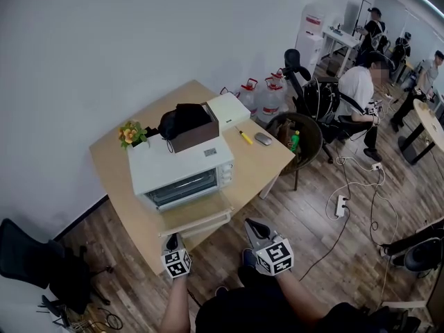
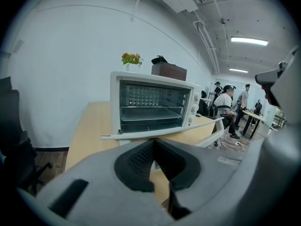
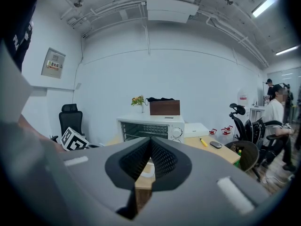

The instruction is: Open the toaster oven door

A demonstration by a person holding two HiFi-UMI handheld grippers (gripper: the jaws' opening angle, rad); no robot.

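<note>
White toaster oven [image 1: 182,168] on the wooden table [image 1: 267,161], its door [image 1: 196,218] lying flat open.
Both forearms reach forward, low, short of the table edge: left gripper [image 1: 173,240] and right gripper [image 1: 251,225] side by side, each claw pinched together on nothing.

In its own view the right gripper [image 3: 149,140] blocks the lower front of the toaster oven [image 3: 153,125], and the print on the wall sign [image 3: 52,63] is too small to read. The left gripper [image 2: 154,141] hides the table's [image 2: 87,126] near edge. In the head view a black office chair [image 1: 28,255] at near left is cut off by the edge, and the oven's knobs [image 1: 225,173] are too small to make out.
</note>
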